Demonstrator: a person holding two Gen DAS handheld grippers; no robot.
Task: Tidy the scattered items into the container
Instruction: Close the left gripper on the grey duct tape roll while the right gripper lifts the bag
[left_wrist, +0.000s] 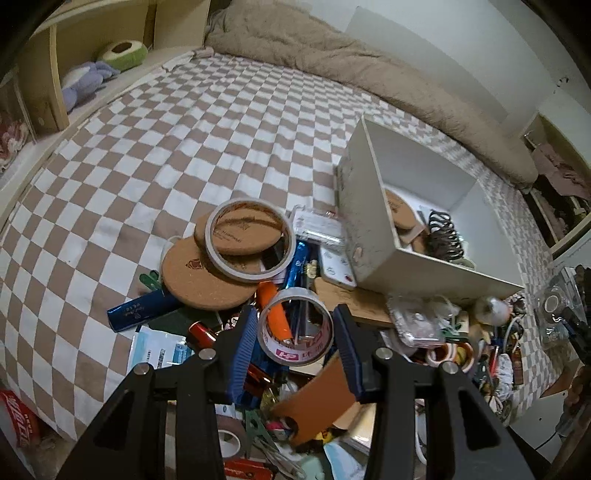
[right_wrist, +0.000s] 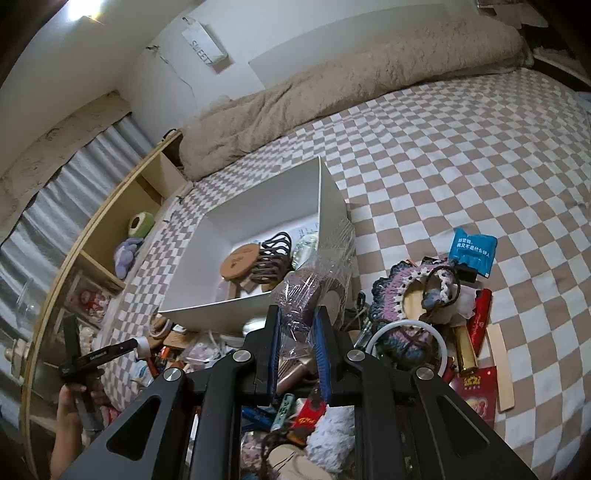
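Note:
A white box stands on the checkered bed, also in the right wrist view; it holds a cork coaster and a dark hair claw. My left gripper is shut on a clear tape roll with red print, held above a pile of clutter. My right gripper is shut on a crinkly clear plastic-wrapped item, held near the box's front right corner.
Cork coasters, a white tape ring, a blue tube and packets lie left of the box. A crocheted mat, a blue packet and a white ring lie right. A beige duvet lies behind.

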